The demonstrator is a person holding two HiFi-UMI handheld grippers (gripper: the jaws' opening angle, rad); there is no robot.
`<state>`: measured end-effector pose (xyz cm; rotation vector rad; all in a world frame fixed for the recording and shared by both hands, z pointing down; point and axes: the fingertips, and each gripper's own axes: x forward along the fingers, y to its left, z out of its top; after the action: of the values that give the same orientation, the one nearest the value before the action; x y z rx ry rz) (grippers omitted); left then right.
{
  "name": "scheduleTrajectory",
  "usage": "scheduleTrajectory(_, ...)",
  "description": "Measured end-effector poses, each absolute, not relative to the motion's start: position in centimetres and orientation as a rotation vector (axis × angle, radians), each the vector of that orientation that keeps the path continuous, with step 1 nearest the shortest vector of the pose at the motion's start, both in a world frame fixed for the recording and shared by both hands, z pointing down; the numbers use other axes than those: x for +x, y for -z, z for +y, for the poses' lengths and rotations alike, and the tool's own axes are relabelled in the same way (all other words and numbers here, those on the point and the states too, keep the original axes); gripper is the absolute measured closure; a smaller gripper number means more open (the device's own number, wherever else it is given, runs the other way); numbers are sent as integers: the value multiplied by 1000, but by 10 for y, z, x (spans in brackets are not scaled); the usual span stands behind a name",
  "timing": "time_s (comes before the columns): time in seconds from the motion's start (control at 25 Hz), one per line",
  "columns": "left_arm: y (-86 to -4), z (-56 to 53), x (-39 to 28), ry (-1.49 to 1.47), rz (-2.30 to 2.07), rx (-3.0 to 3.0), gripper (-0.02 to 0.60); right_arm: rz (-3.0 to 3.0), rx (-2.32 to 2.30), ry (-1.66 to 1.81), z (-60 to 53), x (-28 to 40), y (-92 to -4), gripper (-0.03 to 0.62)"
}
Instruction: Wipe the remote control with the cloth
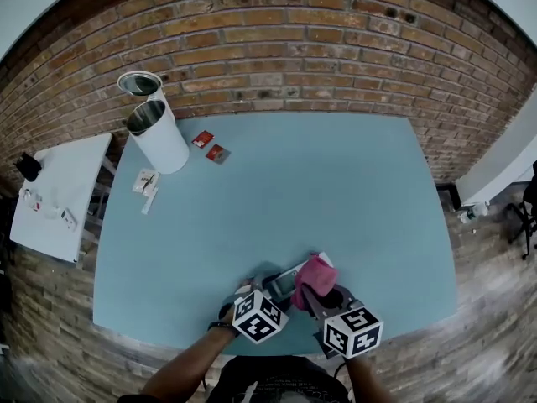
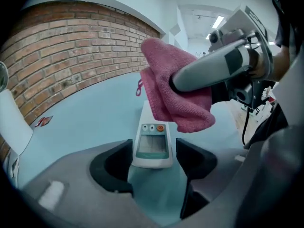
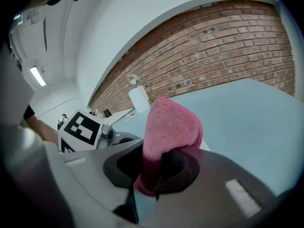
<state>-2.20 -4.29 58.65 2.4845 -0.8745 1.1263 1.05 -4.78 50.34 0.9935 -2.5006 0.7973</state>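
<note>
Two jaws, left gripper [image 2: 153, 152]: wide apart; remote control [image 2: 152, 144] lies between, long axis running away from us.
Right gripper [image 3: 156, 164]: clamps cloth [image 3: 171, 122] above its far end.

White canisters [image 1: 164, 145] and red packets [image 1: 202, 138] sit on the blue table [image 1: 336, 191].

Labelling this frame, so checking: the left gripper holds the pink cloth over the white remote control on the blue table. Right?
No. The right gripper holds the pink cloth, pinched between its jaws, as the right gripper view shows. The rest stands: it is over the white remote control on the blue table.
</note>
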Motion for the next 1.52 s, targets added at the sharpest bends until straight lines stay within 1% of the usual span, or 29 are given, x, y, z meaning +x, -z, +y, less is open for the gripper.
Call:
scheduleTrajectory(0.08, -588, -39, -20, -1160, -806, 2496, 236, -2494, 977, -786, -56, 8, -502, 528)
scheduleTrajectory(0.12, -590, -38, -19, -1183, -779, 2503, 235, -2490, 971, -783, -60, 6, -502, 528)
scheduleTrajectory(0.24, -594, -39, -17, -1226, -731, 2523, 236, -2480, 917, -773, -67, -4, -503, 528)
scheduleTrajectory(0.44, -597, -41, -13, -1213, -655, 2531, 239, -2472, 771, -759, -68, -25, -508, 528)
scheduleTrajectory(0.56, -597, -40, -12, -1185, -619, 2531, 263, -2482, 681, -765, -66, -41, -513, 528)
scheduleTrajectory(0.6, -597, -40, -12, -1179, -614, 2536, 281, -2483, 650, -763, -64, -46, -517, 528)
scheduleTrajectory(0.76, -596, -40, -11, -1166, -613, 2544, 285, -2482, 584, -756, -57, -58, -532, 528)
scheduleTrajectory(1.24, -597, -41, -11, -1164, -615, 2523, 284, -2503, 613, -626, -61, -50, -542, 528)
scheduleTrajectory(1.52, -600, -43, -14, -1260, -613, 2452, 285, -2502, 600, -560, -70, -34, -541, 526)
